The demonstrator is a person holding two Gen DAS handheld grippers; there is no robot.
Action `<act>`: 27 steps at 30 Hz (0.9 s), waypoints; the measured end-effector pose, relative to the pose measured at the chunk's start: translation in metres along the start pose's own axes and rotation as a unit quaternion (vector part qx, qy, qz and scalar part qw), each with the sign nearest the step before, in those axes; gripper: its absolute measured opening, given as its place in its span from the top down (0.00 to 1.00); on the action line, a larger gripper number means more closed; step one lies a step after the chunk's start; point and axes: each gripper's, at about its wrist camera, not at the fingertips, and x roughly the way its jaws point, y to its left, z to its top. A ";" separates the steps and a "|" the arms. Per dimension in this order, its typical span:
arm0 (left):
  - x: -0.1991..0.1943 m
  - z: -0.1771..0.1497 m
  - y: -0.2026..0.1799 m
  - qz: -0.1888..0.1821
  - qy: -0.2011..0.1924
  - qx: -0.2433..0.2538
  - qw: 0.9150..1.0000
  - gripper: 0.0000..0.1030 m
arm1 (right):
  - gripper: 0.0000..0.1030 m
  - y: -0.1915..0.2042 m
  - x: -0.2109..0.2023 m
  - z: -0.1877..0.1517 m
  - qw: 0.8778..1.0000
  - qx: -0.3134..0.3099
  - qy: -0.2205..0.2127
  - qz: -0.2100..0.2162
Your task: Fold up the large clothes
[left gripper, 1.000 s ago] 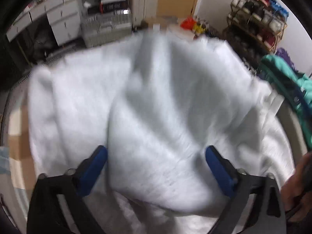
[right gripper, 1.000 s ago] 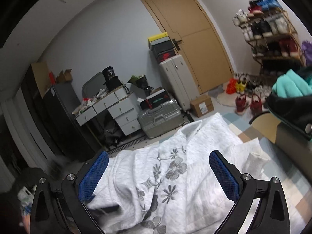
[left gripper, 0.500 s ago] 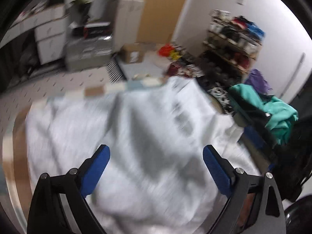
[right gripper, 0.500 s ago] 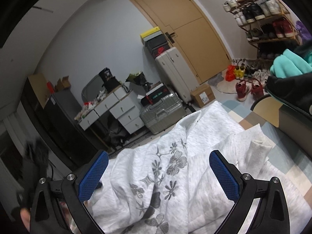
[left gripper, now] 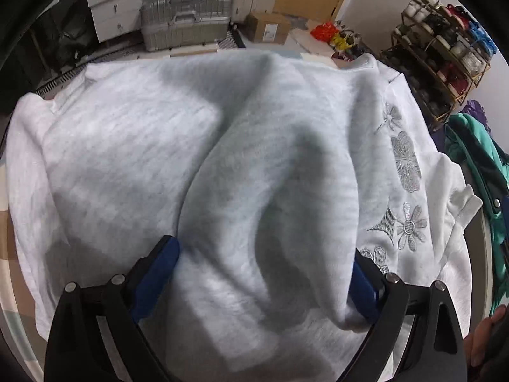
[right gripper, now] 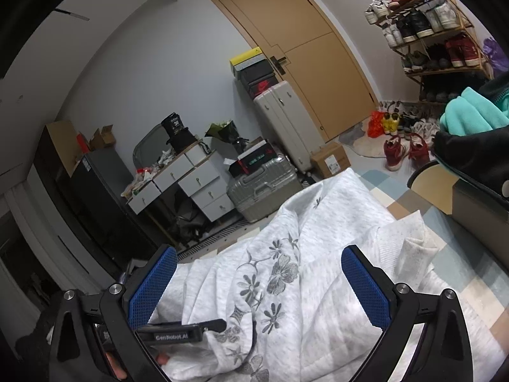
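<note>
Item: one large white sweatshirt (left gripper: pixel 254 165) with grey embroidered flowers (left gripper: pixel 405 165), lying crumpled and spread over a patchwork-patterned surface (right gripper: pixel 397 203); what that surface is cannot be told. Condition: not yet flattened; a thick ridge of fabric is bunched up in the middle, with the fleecy inner side turned outward, and the floral panel runs along the right edge in the left wrist view. A ribbed cuff (left gripper: pixel 466 203) lies at the far right. Left tongs (left gripper: pixel 264 273): spread wide, with the raised fold standing between the blue pads (left gripper: pixel 156 273); whether the pads touch it cannot be told, and nothing is pinched. Right tongs (right gripper: pixel 259 283): spread wide, hovering above the flowered part of the garment (right gripper: pixel 280 273), gripping nothing. Surroundings: silver suitcase (left gripper: pixel 186 16), white drawer unit (right gripper: pixel 191 181), shoe rack (right gripper: pixel 435 25), teal garment (right gripper: pixel 470 114) well apart to the right. Step in hand, as judged: early arranging of the garment, before any real fold. Next move calls for closing the left tongs on an edge of the bunched fabric, taking a second edge with the right, and drawing the cloth out flat, mindful that the soft, heavy knit may slip or drag.
</note>
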 end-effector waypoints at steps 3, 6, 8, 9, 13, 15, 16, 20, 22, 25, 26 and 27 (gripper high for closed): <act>-0.027 0.000 0.009 -0.043 -0.013 -0.038 0.998 0.09 | 0.00 0.000 0.004 -0.002 1.000 -0.002 0.006 -0.004; -0.062 -0.012 0.000 -0.062 -0.040 -0.015 0.997 0.09 | 0.00 -0.003 0.005 -0.002 1.000 0.007 0.011 -0.003; -0.064 -0.029 -0.011 -0.052 -0.039 0.024 0.998 0.09 | 0.00 -0.005 0.004 -0.001 1.000 0.013 0.013 0.001; -0.060 -0.040 -0.014 -0.040 -0.037 0.046 0.997 0.09 | 0.00 -0.004 0.004 -0.001 1.000 0.014 0.012 0.001; -0.029 -0.054 -0.007 -0.007 -0.021 0.057 0.998 0.09 | 0.00 0.001 0.005 -0.004 1.000 0.001 0.015 0.000; -0.026 -0.055 -0.004 -0.007 -0.025 0.049 0.998 0.06 | 0.00 0.003 0.007 -0.006 1.000 -0.007 0.015 -0.002; -0.024 -0.056 -0.005 0.001 -0.027 0.051 0.998 0.03 | 0.00 0.004 0.008 -0.007 1.000 -0.010 0.016 -0.004; -0.030 -0.058 -0.018 0.017 -0.016 0.055 0.998 0.02 | 0.00 0.004 0.012 -0.010 1.000 -0.014 0.025 -0.009; -0.049 -0.062 -0.014 -0.021 -0.021 0.033 0.999 0.02 | 0.00 0.001 0.013 -0.010 1.000 -0.008 0.027 -0.009; -0.070 -0.081 -0.006 -0.056 -0.026 0.025 0.998 0.02 | 0.00 -0.003 0.011 -0.008 1.000 0.004 0.025 -0.005; -0.066 -0.087 -0.002 -0.058 -0.014 0.022 0.998 0.02 | 0.00 -0.003 0.010 -0.008 1.000 0.006 0.025 -0.004; -0.060 -0.092 -0.001 -0.058 -0.009 0.028 0.998 0.03 | 0.00 -0.003 0.010 -0.008 1.000 0.006 0.025 -0.002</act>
